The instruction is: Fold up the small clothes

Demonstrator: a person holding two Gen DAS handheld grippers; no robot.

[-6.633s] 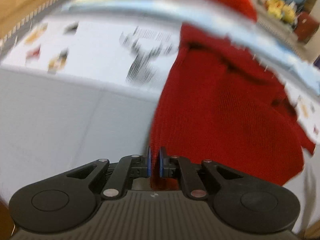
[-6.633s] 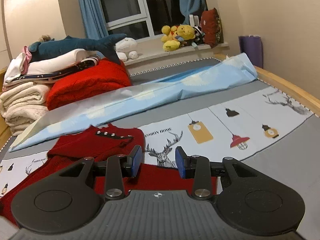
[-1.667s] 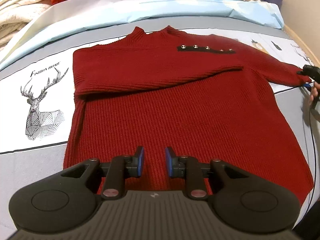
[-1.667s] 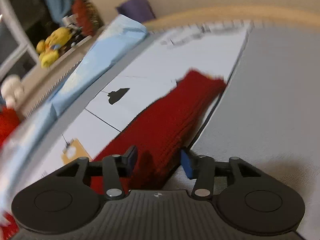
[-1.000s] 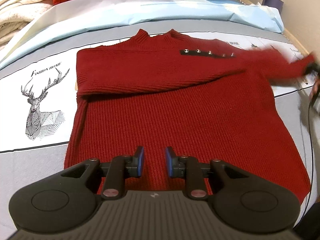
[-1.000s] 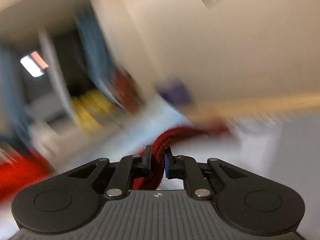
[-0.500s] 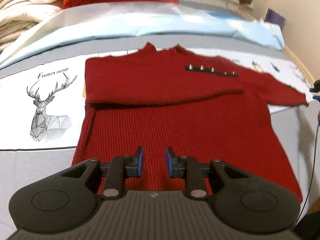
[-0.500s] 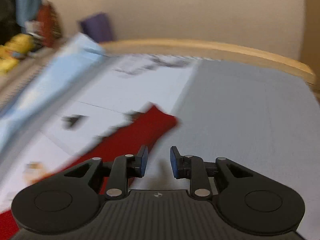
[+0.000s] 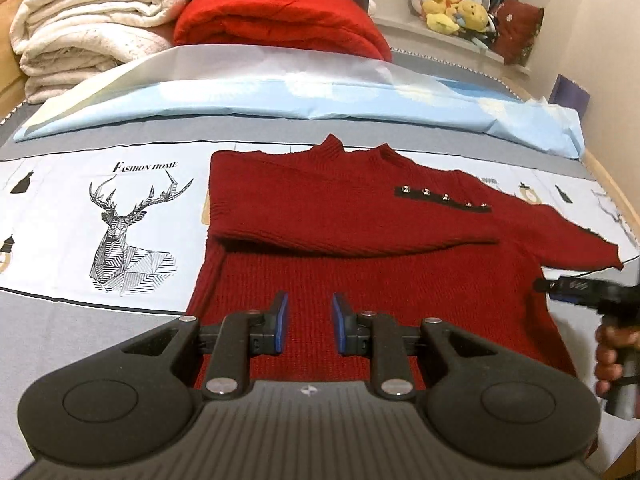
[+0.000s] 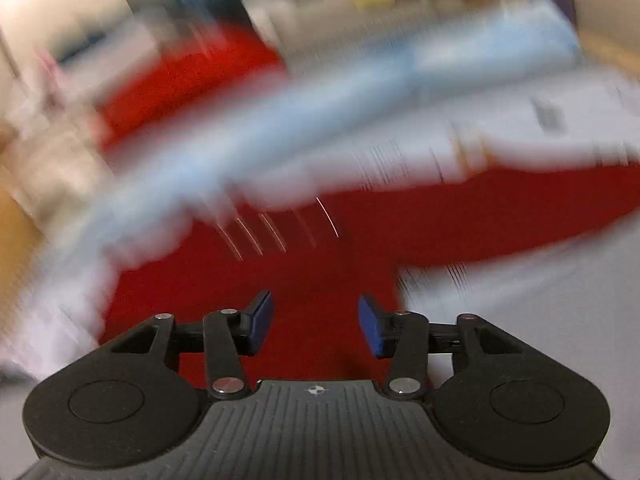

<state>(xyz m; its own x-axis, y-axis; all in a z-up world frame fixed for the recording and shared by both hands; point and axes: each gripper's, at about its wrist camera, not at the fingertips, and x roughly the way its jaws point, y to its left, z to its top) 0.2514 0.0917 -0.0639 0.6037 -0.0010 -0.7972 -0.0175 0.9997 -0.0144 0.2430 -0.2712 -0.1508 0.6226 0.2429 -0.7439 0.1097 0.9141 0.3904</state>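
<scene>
1. A red sweater [image 9: 360, 264] lies flat on the bed [image 9: 60, 328], collar at the far side, hem nearest the left wrist camera.
2. Its left sleeve is folded across the chest, ending just below a dark strip of five metal buttons [image 9: 442, 199].
3. Its right sleeve [image 9: 560, 236] stretches out to the right, cuff resting on the sheet.
4. The left gripper [image 9: 307, 328] hangs over the near part of the sweater, jaws a little apart with nothing pinched between them.
5. The right gripper [image 9: 560, 285] shows at the right edge of the left view, just near of the right cuff, carried by a hand [image 9: 610, 354].
6. In the right wrist view, which is heavily blurred, the right gripper [image 10: 316, 326] has just been opening; its jaws are spread with only red knit behind them, nothing gripped.
7. A deer print [image 9: 128, 232] lies on the sheet left of the sweater.
8. A pale blue cloth [image 9: 320, 98] runs across the bed beyond the collar.
9. Farther off sit folded white blankets [image 9: 88, 28], a red blanket [image 9: 280, 20] and yellow plush toys [image 9: 452, 10].
</scene>
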